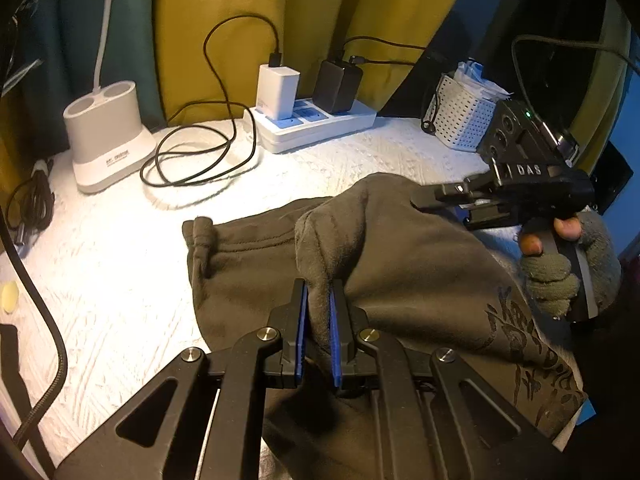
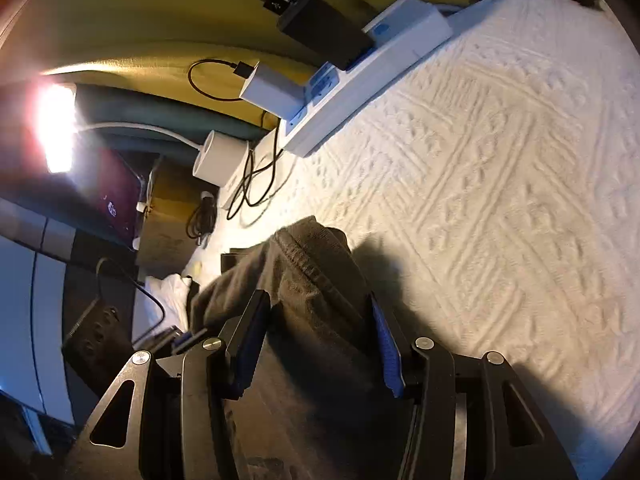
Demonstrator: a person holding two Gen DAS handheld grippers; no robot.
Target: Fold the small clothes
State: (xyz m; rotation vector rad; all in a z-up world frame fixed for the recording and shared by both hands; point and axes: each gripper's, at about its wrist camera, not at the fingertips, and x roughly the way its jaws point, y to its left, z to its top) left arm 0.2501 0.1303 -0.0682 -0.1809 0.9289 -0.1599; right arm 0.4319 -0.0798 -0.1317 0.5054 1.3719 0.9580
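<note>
Grey-brown fleece garment [image 1: 400, 248] is lying half bunched on the white textured cloth [image 1: 120, 280] over the counter, with a black print on the near right part and a stitched hem facing the wall. Left tool [image 1: 319, 320] is clenched on a raised fold of it, the blue pads [image 1: 304, 320] pinching the fabric tight so it stands up in a ridge. Right tool [image 2: 316, 344] sits over another bunched edge of the same garment; its jaws are about half apart with the seam between them, and the pads don't look like they're pressing on it. From the left wrist view you can see a hand [image 1: 568, 264] in a fingerless knit glove gripping the right tool's handle, off to the right.

Back along the yellow curtain [image 1: 224, 20]: a white power strip [image 1: 312, 128] with a white charger [image 1: 278, 90] and a black one [image 1: 338, 86] plugged in, a loose black cable [image 1: 192, 156], a white lamp base [image 1: 108, 140] and a perforated white basket [image 1: 460, 116].
</note>
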